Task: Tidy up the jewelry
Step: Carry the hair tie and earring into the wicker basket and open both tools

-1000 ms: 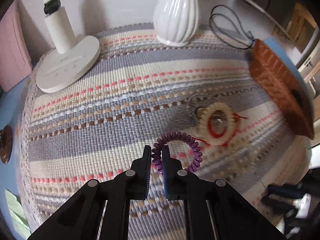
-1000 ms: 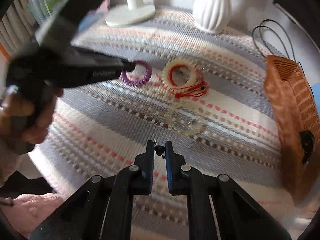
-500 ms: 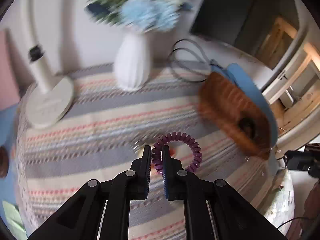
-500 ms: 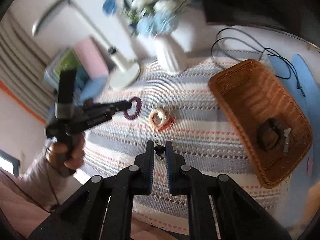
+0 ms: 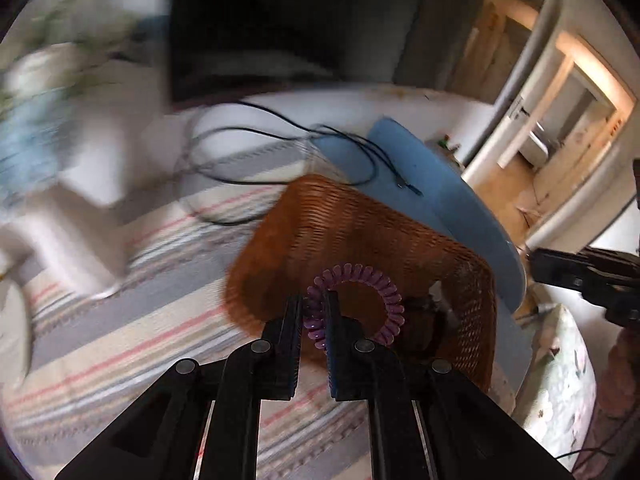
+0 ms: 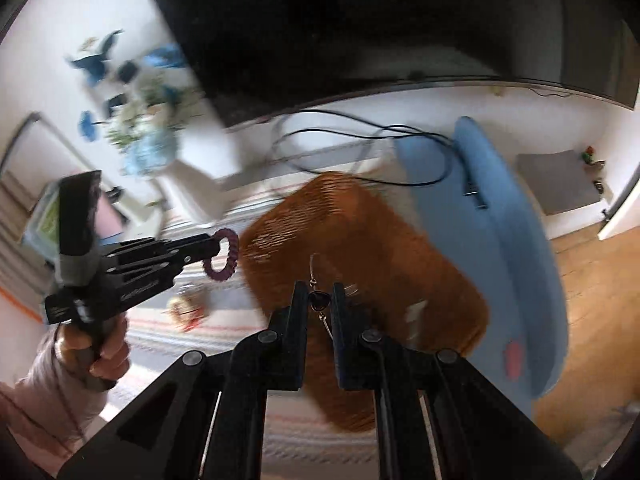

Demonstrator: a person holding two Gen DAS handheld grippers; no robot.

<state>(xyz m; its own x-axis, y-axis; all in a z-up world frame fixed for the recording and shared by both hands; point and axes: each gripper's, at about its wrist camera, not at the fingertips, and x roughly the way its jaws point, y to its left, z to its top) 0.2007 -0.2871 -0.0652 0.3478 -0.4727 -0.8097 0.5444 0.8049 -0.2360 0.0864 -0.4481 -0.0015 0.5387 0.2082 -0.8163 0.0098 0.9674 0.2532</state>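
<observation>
We see left gripper [image 5: 313,316] clamped on purple coil [image 5: 360,300], lower centre of frame, in front of basket [image 5: 340,232]. Right gripper [image 6: 320,300] pinches earring [image 6: 319,299], centre frame, in front of basket. Blurred bracelet [image 6: 186,308] lies on striped cloth [image 5: 120,344], lower left.

Woven wicker basket [image 5: 360,224] (rough); glossy plastic coil bracelet [image 5: 384,284]; matt tongs [image 5: 314,320].
</observation>
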